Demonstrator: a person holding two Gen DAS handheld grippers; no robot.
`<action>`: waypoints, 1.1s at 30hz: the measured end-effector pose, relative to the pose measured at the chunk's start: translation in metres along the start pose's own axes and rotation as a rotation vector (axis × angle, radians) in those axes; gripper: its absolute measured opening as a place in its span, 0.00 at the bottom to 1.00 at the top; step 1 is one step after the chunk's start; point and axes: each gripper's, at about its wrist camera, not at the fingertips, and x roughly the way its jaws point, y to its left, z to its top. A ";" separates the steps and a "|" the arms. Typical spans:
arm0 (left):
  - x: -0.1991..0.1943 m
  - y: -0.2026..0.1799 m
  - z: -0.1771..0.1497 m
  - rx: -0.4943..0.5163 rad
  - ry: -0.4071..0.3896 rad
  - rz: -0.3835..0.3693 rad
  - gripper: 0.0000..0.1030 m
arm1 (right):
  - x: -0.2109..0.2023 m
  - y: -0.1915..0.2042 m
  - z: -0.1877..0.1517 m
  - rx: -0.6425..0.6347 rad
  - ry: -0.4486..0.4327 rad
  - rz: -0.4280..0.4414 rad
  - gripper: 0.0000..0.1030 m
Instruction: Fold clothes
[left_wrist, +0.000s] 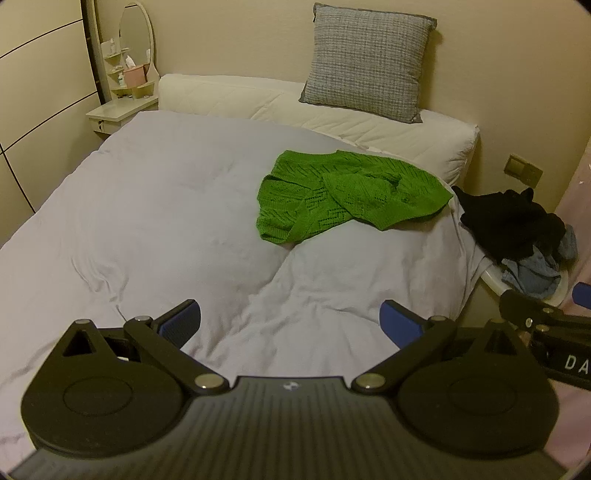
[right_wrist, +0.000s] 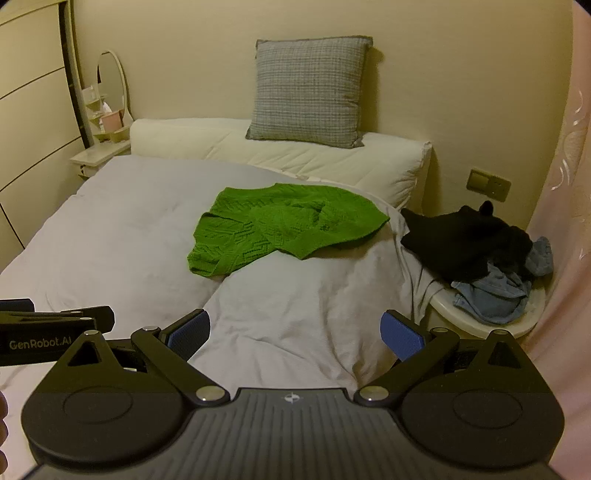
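Note:
A crumpled green knitted sweater (left_wrist: 343, 195) (right_wrist: 280, 229) lies on the pale bed cover (left_wrist: 166, 206) (right_wrist: 122, 236), towards the bed's far right side. My left gripper (left_wrist: 290, 325) hangs open over the near part of the bed, well short of the sweater, with nothing between its blue pads. My right gripper (right_wrist: 295, 334) is open too, beside the left one and equally far from the sweater. Each gripper's body shows at the edge of the other's view.
A heap of black and blue clothes (left_wrist: 517, 232) (right_wrist: 480, 254) rests on a white round stand right of the bed. A grey checked cushion (left_wrist: 369, 62) (right_wrist: 310, 90) leans on the wall above a white pillow (left_wrist: 332, 114). A nightstand with a mirror (left_wrist: 125, 74) stands at far left.

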 end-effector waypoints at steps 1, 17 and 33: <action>0.000 0.000 0.000 0.000 -0.001 0.000 0.99 | 0.000 0.000 0.000 0.000 0.000 0.000 0.98; 0.005 -0.001 -0.014 0.005 0.003 -0.045 0.99 | 0.001 -0.001 -0.004 -0.005 -0.001 0.003 0.99; 0.015 0.012 -0.015 -0.003 0.035 -0.045 0.99 | 0.011 0.005 -0.001 -0.027 0.009 0.007 0.99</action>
